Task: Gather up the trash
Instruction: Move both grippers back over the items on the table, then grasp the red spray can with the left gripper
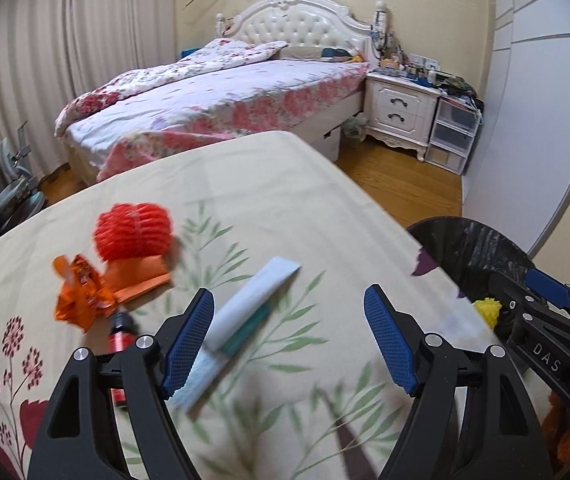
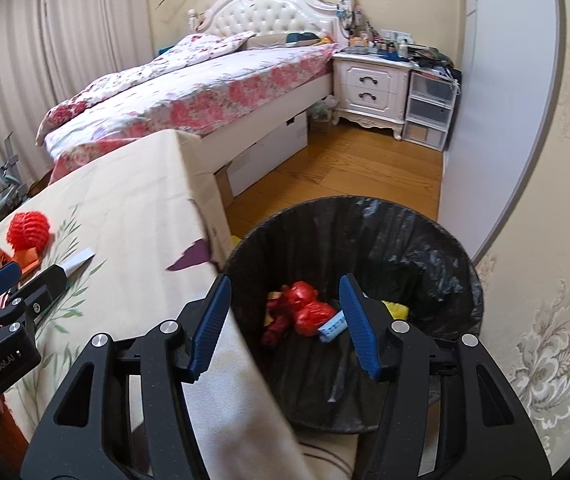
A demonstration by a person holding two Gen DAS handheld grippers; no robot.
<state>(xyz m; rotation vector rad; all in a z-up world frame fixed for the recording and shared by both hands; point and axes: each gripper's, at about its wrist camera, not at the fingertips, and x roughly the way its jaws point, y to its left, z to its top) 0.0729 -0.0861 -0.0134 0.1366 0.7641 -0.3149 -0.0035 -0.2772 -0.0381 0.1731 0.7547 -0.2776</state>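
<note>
Bedroom table: left gripper agape over wrapper; right gripper agape (empty) above bin.

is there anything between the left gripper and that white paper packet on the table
Nothing visible. The left gripper is open above the cloth-covered table, with the white paper packet lying right between its jaws. The orange wrapper and small red bottle sit off to the left, apart from it.
</note>
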